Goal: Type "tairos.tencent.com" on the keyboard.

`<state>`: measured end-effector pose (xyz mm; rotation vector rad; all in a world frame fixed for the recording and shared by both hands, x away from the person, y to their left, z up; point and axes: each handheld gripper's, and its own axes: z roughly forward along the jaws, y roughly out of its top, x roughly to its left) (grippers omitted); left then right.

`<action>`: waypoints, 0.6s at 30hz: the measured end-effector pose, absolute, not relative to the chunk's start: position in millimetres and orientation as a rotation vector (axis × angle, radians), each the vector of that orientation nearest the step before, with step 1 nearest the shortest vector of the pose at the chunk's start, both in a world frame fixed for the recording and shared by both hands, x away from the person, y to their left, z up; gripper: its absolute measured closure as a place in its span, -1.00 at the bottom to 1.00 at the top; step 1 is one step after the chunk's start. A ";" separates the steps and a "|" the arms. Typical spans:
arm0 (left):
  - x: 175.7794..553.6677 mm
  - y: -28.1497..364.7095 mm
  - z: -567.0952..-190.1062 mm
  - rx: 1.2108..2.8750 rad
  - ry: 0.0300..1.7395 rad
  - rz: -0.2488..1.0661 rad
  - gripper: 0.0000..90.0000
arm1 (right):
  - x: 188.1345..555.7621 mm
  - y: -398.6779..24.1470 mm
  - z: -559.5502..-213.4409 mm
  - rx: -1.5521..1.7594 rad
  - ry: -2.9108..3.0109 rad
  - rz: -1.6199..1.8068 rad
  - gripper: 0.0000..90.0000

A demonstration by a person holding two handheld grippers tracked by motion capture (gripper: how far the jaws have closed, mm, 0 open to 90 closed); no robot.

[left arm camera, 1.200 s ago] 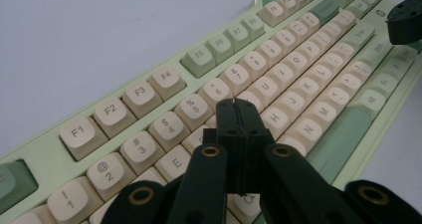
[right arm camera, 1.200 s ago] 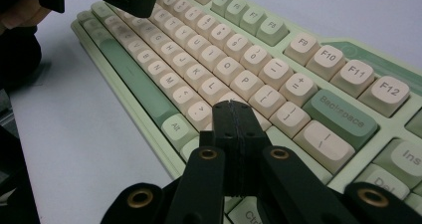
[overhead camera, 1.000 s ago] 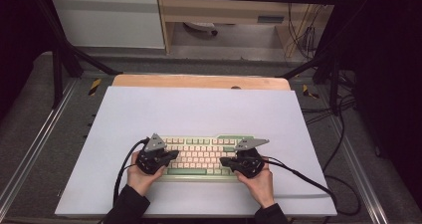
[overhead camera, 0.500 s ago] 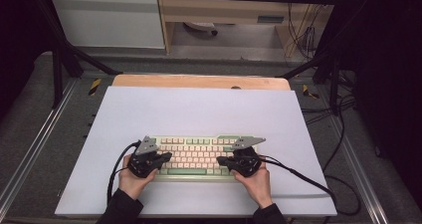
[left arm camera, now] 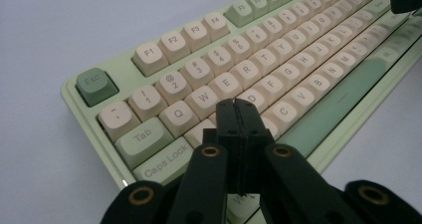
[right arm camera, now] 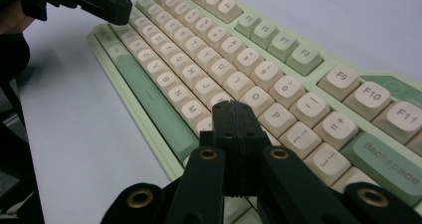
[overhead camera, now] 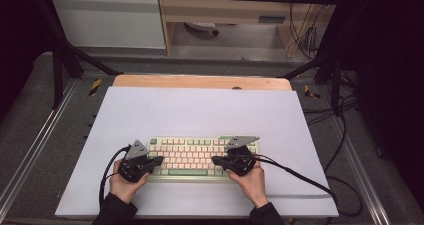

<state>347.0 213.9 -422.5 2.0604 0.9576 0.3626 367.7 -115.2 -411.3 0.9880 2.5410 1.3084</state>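
A pale green keyboard (overhead camera: 192, 156) with cream and green keycaps lies near the front of a white mat (overhead camera: 200, 110). My left gripper (overhead camera: 156, 161) hovers over the keyboard's left end, jaws shut with nothing between them. In the left gripper view its tip (left arm camera: 238, 107) sits above the home-row keys by the Caps Lock key (left arm camera: 159, 159). My right gripper (overhead camera: 216, 160) is over the keyboard's right half, also shut and empty. In the right gripper view its tip (right arm camera: 234, 109) hangs above the keys near P (right arm camera: 276, 118), and the left gripper (right arm camera: 107, 7) shows at the top left.
The mat covers a wooden table (overhead camera: 200, 81) with bare room behind and beside the keyboard. Black cables (overhead camera: 295, 172) trail from both grippers over the mat's front. Metal frame rails (overhead camera: 30, 145) run along both sides, and a white cabinet (overhead camera: 107, 20) stands beyond.
My left gripper has moved leftward and slightly toward me, from over the keys to the keyboard's left end. The right gripper has stayed nearly in place.
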 end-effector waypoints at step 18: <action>345.3 216.2 -426.6 2.053 0.962 0.352 1.00 | 368.9 -103.8 -425.3 0.980 2.575 1.257 1.00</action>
